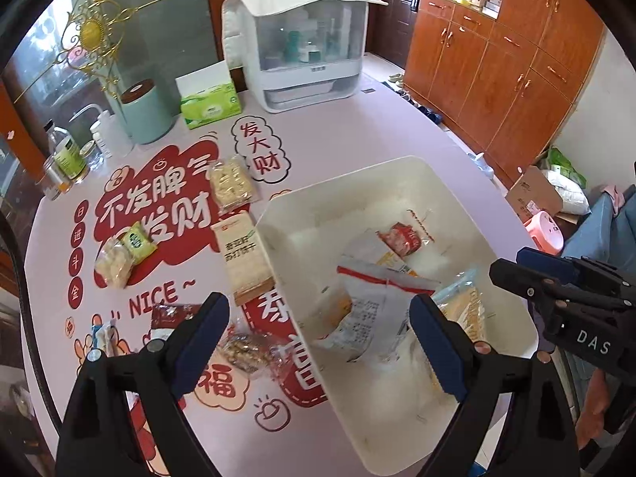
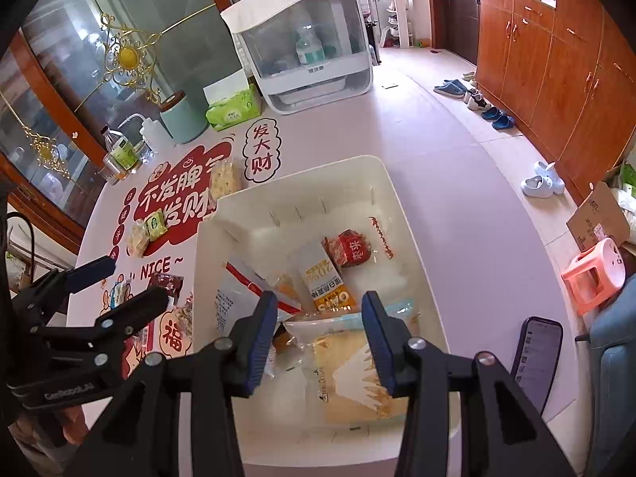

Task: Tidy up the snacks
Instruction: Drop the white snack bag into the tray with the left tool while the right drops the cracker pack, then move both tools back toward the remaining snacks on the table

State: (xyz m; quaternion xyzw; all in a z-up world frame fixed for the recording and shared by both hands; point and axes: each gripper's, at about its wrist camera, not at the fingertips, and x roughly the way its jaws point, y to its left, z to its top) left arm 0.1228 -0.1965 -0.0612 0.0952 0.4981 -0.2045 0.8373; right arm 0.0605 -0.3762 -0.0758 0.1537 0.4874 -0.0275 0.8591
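Observation:
A white plastic bin [image 1: 302, 202] [image 2: 405, 206] sits on the pink table and holds several snack packets, among them a red packet [image 1: 401, 240] [image 2: 349, 248] and a yellow packet [image 2: 349, 373]. My left gripper [image 1: 318, 346] is open and empty, over the bin's left rim. My right gripper [image 2: 318, 342] is open and empty above the yellow packet; it also shows in the left wrist view [image 1: 528, 274]. On the table left of the bin lie a cracker box [image 1: 244, 262], a biscuit bag [image 1: 232, 181], a green packet [image 1: 137, 240], a dark red packet [image 1: 169, 318] and a nut bar [image 1: 242, 351].
At the table's back stand a white dish cabinet [image 1: 302, 39], a tissue pack [image 1: 210, 105], a teal canister [image 1: 145, 113] and bottles [image 1: 65, 157]. A phone [image 2: 536, 361] lies right of the bin. Wooden cupboards [image 1: 497, 63] and a pink stool [image 2: 592, 274] are beyond the table.

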